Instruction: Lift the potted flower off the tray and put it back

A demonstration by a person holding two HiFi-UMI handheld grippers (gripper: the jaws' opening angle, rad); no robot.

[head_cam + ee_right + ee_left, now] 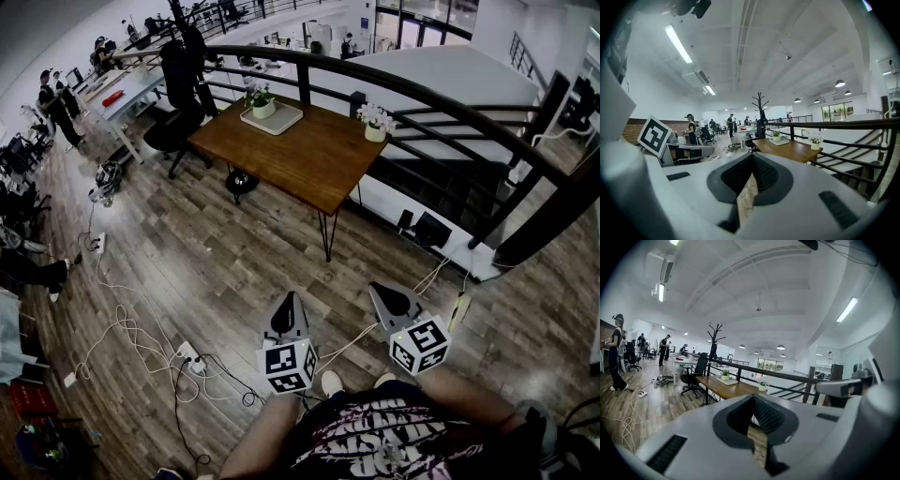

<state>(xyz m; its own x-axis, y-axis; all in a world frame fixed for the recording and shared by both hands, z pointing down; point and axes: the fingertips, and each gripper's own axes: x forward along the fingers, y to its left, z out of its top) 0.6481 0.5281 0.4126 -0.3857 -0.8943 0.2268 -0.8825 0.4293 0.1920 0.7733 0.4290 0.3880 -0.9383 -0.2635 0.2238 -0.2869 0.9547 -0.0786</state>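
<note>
Potted flower [262, 101] stands on its tray [284, 120] near the far left corner of the table [314, 159], untouched. The person waits well back on the wooden floor [216, 253] with both tools held low in front of the body. The left gripper [289, 302] has its jaws pressed together with nothing between them. The right gripper [388, 298] shows the same picture in its own view, jaws drawn to a thin slit through which only floorboards show, and it is empty too. Both point out across the room toward the table, tipped a little downward.

A second pot [376, 124] of white blooms stands directly on the wood at the far right edge, beside the railing [441, 98] and well apart from the tray. Cables [122, 328] trail over the floor to the person's left, and other people work at desks deeper in the room.

By every sign the task is at its approach stage: no reach has been made and the lift has not begun. The next move would seem to call for closing the distance to the table and choosing the pot on the tray rather than the one by the railing. One gripper would then need to spread its jaws wide enough to straddle the pot's wall below the leaves. A firm, level grip looks advisable, with a straight rise clear of the tray's rim before the pot is set back down in the same spot.
</note>
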